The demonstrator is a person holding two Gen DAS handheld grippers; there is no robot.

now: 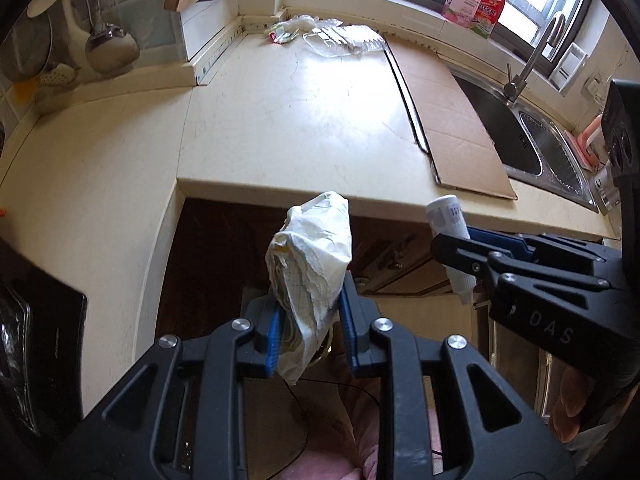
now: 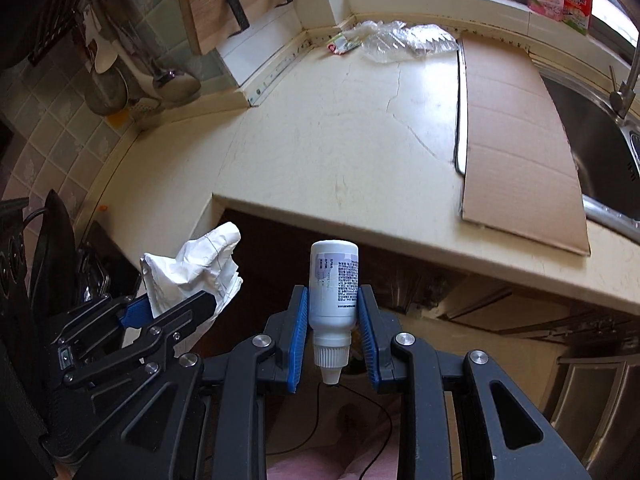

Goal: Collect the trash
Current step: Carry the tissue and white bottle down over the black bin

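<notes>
My left gripper (image 1: 311, 320) is shut on a crumpled white paper wad (image 1: 314, 264), held off the front edge of the cream counter (image 1: 288, 120). The same wad (image 2: 196, 268) and left gripper (image 2: 168, 312) show at the left of the right wrist view. My right gripper (image 2: 333, 332) is shut on a small white bottle (image 2: 334, 284), cap pointing back toward the camera. That bottle (image 1: 448, 220) and the right gripper (image 1: 464, 252) appear at the right of the left wrist view. Clear plastic wrappers (image 1: 336, 36) lie at the counter's back, also seen as plastic wrappers (image 2: 400, 40).
A flat cardboard sheet (image 1: 452, 120) lies beside the steel sink (image 1: 536, 140) with its tap (image 1: 532, 60). Two spray bottles (image 1: 480, 0) stand on the window sill. Ladles and utensils (image 1: 108, 44) hang at the left wall. Dark cabinet fronts (image 2: 400, 280) sit below the counter.
</notes>
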